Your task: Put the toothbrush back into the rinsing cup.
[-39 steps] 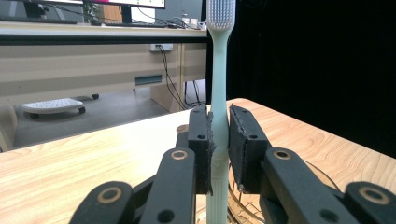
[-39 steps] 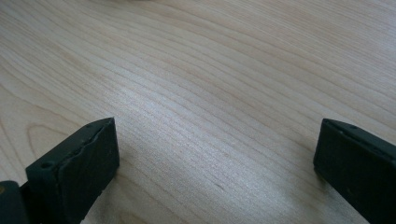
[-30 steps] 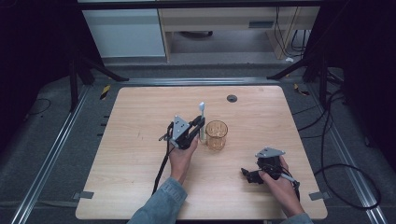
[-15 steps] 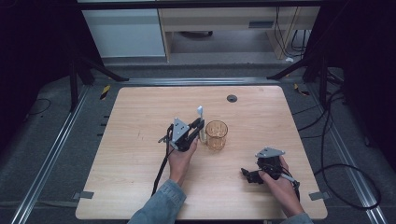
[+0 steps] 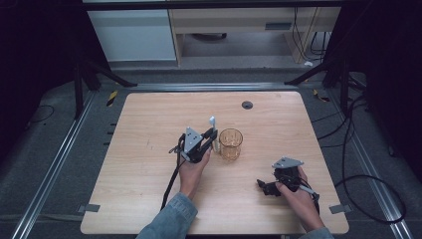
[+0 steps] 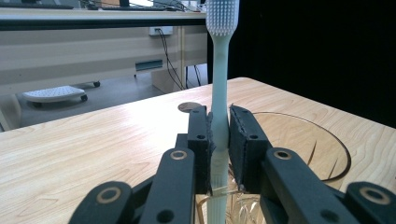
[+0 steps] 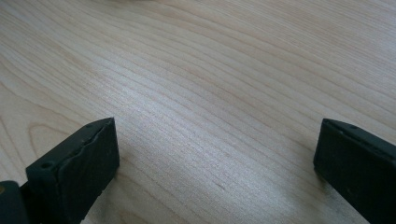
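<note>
Pale wooden counter (image 5: 149,199) under dim light, dark floor around it. Near its middle, the left tongs (image 6: 219,135) clamp a white toothbrush (image 6: 219,70) upright — bristles up, just left of an amber glass (image 5: 231,143). Well apart at the near right, the right tongs (image 7: 215,154) rest on the counter — 2 jaws wide, nothing between.

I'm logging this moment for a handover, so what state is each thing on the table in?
Toothbrush: upright, bristle head up, clamped by its handle.
Glass cup: upright on the table, nothing seen inside it; the brush's lower end is at its rim.
Left claw: shut on the toothbrush.
Right claw: open, nothing between its jaws, low over bare wood.
Table: wooden top, with a round dark grommet near its far edge.
</note>
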`<act>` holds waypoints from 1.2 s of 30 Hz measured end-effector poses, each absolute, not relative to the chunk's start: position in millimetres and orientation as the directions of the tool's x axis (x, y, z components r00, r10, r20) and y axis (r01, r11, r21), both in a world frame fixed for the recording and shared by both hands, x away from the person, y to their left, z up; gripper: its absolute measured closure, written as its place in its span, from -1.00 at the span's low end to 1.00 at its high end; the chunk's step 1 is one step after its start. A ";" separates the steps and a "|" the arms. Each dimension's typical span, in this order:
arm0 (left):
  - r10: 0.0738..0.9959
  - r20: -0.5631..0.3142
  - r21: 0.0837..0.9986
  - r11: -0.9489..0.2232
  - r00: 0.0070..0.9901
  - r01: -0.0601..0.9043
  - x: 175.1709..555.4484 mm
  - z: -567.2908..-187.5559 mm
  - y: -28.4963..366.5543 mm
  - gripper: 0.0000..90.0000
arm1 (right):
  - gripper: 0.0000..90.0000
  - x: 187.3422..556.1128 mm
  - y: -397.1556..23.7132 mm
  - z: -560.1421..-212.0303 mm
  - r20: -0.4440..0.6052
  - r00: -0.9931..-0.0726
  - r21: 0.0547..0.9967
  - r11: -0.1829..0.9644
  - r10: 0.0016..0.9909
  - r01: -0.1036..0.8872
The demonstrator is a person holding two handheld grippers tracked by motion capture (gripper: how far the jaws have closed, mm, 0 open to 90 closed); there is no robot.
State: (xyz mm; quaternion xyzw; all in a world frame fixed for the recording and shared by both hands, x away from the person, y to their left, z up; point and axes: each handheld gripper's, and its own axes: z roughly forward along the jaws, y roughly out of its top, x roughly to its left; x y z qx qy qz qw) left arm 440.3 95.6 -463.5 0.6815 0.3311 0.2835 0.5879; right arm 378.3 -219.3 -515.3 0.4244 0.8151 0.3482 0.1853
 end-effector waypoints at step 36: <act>0.790 0.005 0.982 -0.120 0.614 0.147 437.6 -461.3 96.6 0.54 | -0.99 378.3 -219.3 -515.3 -0.007 -0.573 0.725 0.399 0.819 0.562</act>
